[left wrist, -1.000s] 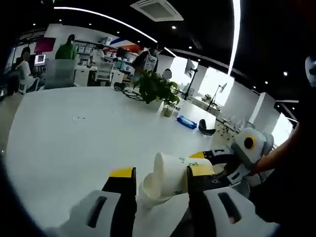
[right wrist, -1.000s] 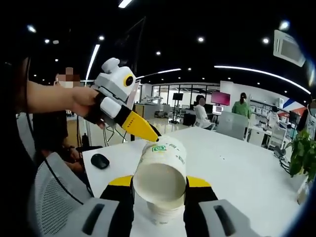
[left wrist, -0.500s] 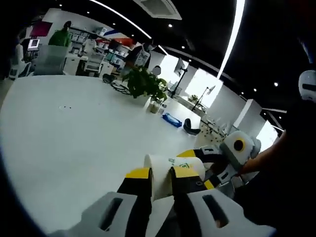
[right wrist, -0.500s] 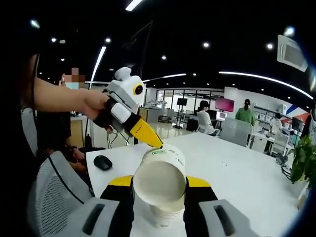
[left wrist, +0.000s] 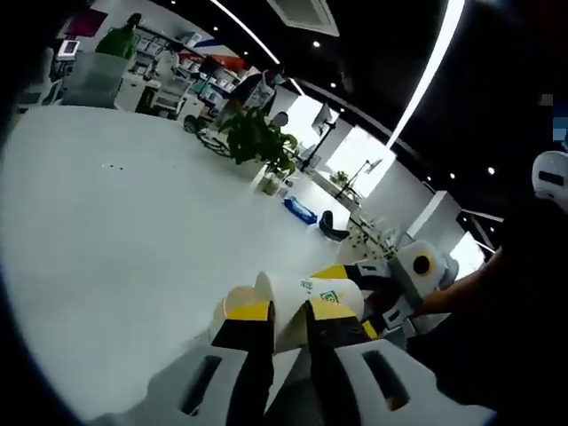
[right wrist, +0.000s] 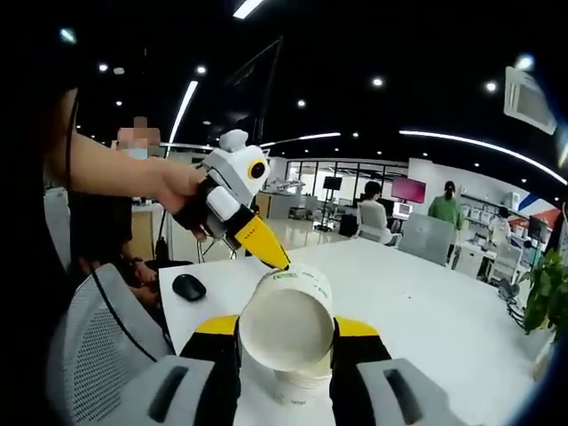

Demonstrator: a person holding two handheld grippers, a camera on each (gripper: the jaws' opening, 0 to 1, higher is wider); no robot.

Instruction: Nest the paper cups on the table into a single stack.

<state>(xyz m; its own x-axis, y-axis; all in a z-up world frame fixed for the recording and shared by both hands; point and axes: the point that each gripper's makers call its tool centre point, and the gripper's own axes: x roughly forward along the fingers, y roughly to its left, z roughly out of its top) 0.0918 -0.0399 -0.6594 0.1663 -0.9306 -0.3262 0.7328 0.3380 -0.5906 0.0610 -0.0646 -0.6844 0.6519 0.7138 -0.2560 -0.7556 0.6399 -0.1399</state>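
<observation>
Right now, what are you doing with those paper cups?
A person is working two handheld tongs over a big white table. The right tongs grip a paper cup by its sides, its open mouth facing the camera, with another cup just beneath it. The left tongs are squeezed on the cup's wall from the other side. The cups are being fitted together, not finished yet.

White paper cup (right wrist: 286, 328) with green logo, seemingly; yellow-tipped black fingers (right wrist: 216, 355).
</observation>
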